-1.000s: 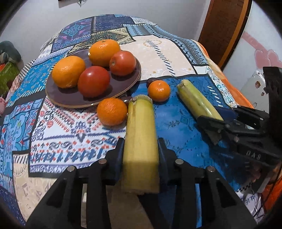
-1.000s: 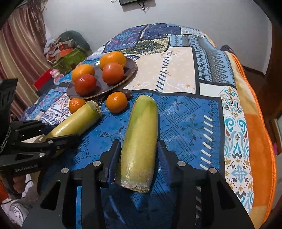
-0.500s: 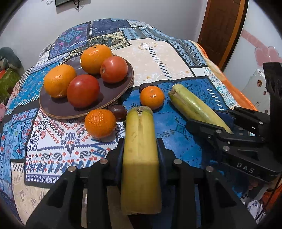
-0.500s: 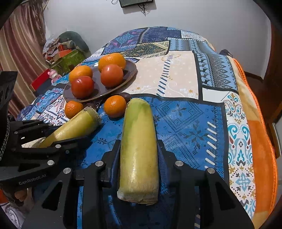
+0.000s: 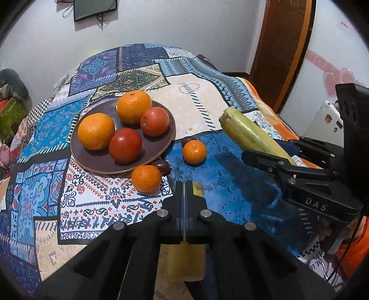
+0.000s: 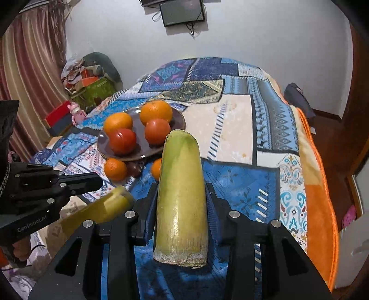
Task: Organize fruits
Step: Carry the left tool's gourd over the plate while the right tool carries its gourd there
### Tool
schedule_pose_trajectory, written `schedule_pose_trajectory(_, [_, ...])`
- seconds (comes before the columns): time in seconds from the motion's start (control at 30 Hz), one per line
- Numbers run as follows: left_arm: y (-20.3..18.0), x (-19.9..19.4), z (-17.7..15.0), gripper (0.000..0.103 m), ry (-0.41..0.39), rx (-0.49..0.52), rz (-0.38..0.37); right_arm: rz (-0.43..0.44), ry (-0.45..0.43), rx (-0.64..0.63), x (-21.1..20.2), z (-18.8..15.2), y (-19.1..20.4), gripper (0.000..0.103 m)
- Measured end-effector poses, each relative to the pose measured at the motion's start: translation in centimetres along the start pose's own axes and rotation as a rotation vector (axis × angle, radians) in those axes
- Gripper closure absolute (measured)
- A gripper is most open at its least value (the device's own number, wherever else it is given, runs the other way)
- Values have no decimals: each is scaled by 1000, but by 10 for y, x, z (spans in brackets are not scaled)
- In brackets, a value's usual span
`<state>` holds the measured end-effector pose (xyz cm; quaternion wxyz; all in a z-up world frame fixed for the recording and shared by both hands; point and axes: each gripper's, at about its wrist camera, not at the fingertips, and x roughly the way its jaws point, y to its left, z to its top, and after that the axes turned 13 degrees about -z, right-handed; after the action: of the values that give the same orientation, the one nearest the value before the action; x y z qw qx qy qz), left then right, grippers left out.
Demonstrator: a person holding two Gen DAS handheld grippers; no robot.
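Place: we take it for a home bedroom | Ahead: bed under a patchwork blanket (image 6: 233, 120) | Beyond it: wall screen (image 6: 182, 10) | Far left: curtain (image 6: 25, 76), pile of boxes and cloth (image 6: 92, 78) | Right: wooden door frame (image 5: 283, 53)

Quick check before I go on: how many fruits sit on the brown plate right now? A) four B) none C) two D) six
A: the brown plate holds two oranges and two red fruits; the small oranges lie off it on the cloth.
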<state>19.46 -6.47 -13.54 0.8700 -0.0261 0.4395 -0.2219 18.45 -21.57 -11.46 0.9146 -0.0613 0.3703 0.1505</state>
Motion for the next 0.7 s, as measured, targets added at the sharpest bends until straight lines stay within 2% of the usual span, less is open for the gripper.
schedule_pose_trajectory(0.13, [3, 8, -6, 102, 49, 1, -1, 10, 10, 7, 2, -1, 1, 67])
schedule_pose_trajectory(0.23, [3, 9, -12, 94, 51, -30, -25, 14, 19, 24, 2, -4, -3, 67])
schedule_pose_trajectory(0.33, [-1, 11, -15, 76, 59, -45, -68, 15, 27, 40, 2, -5, -9, 67])
schedule_pose_trajectory(0.4, [-4, 16, -18, 61, 72, -48, -78, 4, 24, 43, -1, -7, -12, 67])
schedule_pose_trajectory(0.5, [-9, 24, -22, 59, 86, -48, -95, 5, 23, 51, -4, -8, -16, 68])
schedule_pose_trajectory(0.57, [-13, 37, -28, 59, 132, -49, -99, 2, 23, 55, -5, -9, -18, 68])
schedule_pose_trajectory(0.67, [-22, 43, -35, 61, 119, 4, -50, 6, 25, 60, -5, -11, -20, 67])
schedule_pose_trajectory(0.7, [-25, 43, -36, 66, 111, 19, -29, 8, 27, 59, -5, -12, -20, 67])
